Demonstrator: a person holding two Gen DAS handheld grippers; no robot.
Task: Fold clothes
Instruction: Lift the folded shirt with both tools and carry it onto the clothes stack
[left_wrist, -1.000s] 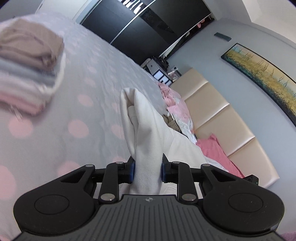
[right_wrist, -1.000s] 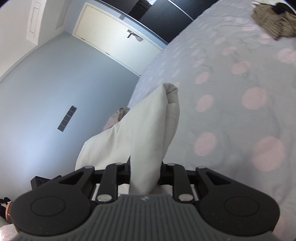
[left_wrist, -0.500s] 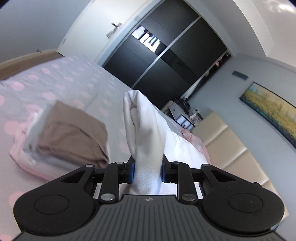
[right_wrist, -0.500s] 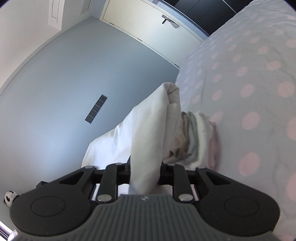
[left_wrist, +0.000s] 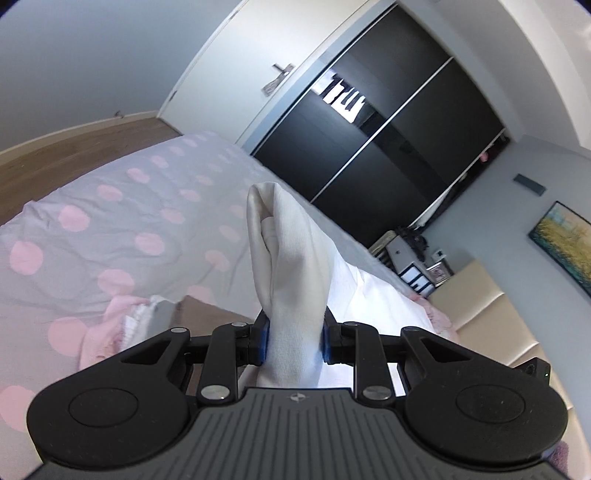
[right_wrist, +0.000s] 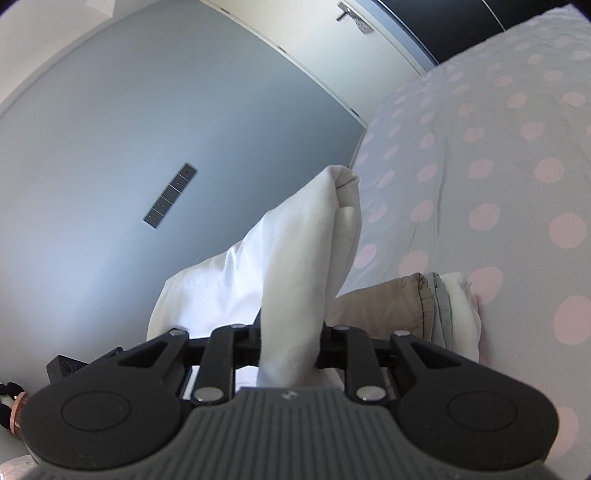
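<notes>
Both tongs clamping white garment (left_wrist: 291, 280), left view wardrobe (left_wrist: 373, 122), right view light switches (right_wrist: 170, 195)

Two fisheye wrist views, each sitting right behind its own hand-held gripper and looking forward along the fingers, tilted a bit downward. Left one (left_wrist: 293, 343) faces across the bed (left_wrist: 110, 229) toward the dark sliding wardrobe (left_wrist: 376, 122) and door. Right one (right_wrist: 288, 350) points at a blue-grey wall (right_wrist: 129, 147) with bed on the right. Both very close – shared: white garment (left_wrist: 291, 258), spotted bedding, folded stack (right_wrist: 436, 306), door.
</notes>
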